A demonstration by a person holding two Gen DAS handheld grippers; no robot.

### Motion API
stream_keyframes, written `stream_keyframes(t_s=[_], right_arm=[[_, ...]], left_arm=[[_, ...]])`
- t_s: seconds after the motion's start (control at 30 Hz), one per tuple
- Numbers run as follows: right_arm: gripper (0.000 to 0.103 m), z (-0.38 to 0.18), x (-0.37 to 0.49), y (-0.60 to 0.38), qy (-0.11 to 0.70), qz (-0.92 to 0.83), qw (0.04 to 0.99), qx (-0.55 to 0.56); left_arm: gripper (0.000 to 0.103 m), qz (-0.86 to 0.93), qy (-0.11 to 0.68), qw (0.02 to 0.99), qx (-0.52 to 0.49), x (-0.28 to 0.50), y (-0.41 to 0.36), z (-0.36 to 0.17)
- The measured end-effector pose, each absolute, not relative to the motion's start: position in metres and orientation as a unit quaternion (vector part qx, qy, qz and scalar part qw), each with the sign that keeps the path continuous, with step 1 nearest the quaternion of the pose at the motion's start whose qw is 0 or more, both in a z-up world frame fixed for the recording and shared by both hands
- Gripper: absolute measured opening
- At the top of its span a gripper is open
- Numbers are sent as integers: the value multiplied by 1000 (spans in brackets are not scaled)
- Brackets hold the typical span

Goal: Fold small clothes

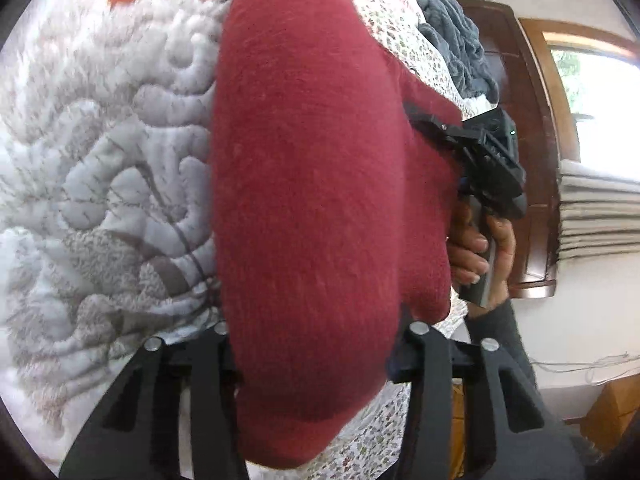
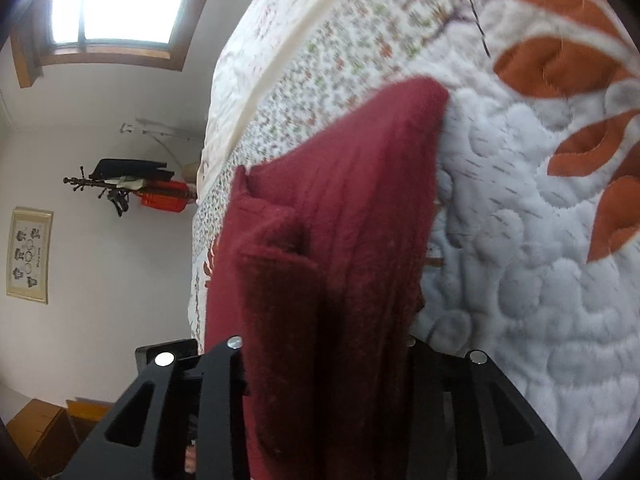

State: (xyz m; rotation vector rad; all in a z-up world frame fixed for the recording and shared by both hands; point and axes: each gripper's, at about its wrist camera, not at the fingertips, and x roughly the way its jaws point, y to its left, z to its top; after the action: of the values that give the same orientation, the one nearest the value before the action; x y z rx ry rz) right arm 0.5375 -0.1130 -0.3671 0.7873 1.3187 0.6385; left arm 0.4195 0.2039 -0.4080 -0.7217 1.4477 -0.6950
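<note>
While both my hands hold their tools over the bed, a dark red fleece garment (image 1: 320,200) hangs between them, its nap soft and fuzzy, its surface bulging in a rounded sheet in the left wrist view. My left gripper (image 1: 316,344) is clenched on the near edge of that cloth, which fills the gap between its black plastic fingers (image 1: 424,360). My right gripper (image 2: 324,344) likewise grasps the garment, here gathered in thick vertical folds with a small flap standing out at the left, the far corner squared off against the quilt (image 2: 520,240).

That quilt is white and puffy, stitched in winding raised channels, with orange leaf-shaped patches at the far side. Beside it runs a thin sheet (image 2: 320,80) printed with tiny flowers. From the left wrist, I see my right hand (image 1: 480,248) wrapped round the grey handle at the right, the black tool body above it, its fingers touching the red cloth's edge. A crumpled blue-grey blanket (image 1: 456,40) lies far right, near a dark wooden headboard (image 1: 520,120). A wood-framed window (image 2: 116,4) shows at far left
</note>
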Motion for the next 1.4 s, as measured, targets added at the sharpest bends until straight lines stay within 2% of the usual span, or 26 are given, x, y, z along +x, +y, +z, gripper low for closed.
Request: stream_keyframes(t_s=[0.2, 0.4, 0.57, 0.7, 0.77, 0.83, 0.9, 0.93, 1.0, 1.03, 1.07, 1.17, 1.23, 1.27, 1.3, 1.33, 1.4], right_arm=[[33, -318, 512, -89, 562, 293, 692, 345], [33, -297, 471, -34, 562, 338, 673, 342], [33, -315, 421, 43, 589, 389, 636, 313], [34, -359, 392, 89, 631, 388, 607, 287], [45, -380, 386, 94, 648, 361, 612, 274], [50, -387, 384, 86, 645, 350, 605, 308], [64, -377, 382, 72, 639, 325, 618, 322], [70, -364, 379, 60, 625, 314, 637, 323], [71, -344, 370, 40, 606, 289, 675, 306], [66, -330, 359, 30, 593, 273, 702, 283], [52, -319, 350, 27, 584, 265, 723, 259], [41, -295, 321, 36, 564, 292, 742, 215], [41, -295, 312, 46, 558, 289, 753, 196], [39, -296, 319, 51, 561, 286, 753, 193], [30, -301, 320, 56, 567, 286, 748, 192], [8, -305, 322, 62, 573, 289, 744, 187], [8, -299, 321, 69, 565, 289, 757, 155]], left_arm=[[36, -303, 621, 659, -297, 404, 222, -365], [36, -284, 604, 677, -309, 331, 281, -331], [36, -245, 593, 681, -353, 244, 337, -337], [38, -197, 602, 682, -364, 197, 368, -370], [47, -175, 614, 680, -362, 191, 374, -388], [60, -160, 616, 674, -375, 189, 376, -394], [70, -138, 605, 704, -346, 186, 377, -380], [72, -120, 598, 722, -328, 184, 381, -370], [73, -65, 571, 773, -267, 174, 389, -340], [74, -48, 551, 800, -230, 168, 390, -323], [74, -53, 525, 827, -193, 159, 385, -302], [69, -127, 505, 830, -200, 147, 363, -282], [56, -156, 522, 816, -194, 146, 348, -294], [53, -162, 536, 807, -186, 148, 338, -304], [51, -169, 545, 799, -187, 149, 331, -312], [51, -170, 553, 794, -187, 152, 325, -320], [52, -157, 576, 783, -176, 153, 321, -339]])
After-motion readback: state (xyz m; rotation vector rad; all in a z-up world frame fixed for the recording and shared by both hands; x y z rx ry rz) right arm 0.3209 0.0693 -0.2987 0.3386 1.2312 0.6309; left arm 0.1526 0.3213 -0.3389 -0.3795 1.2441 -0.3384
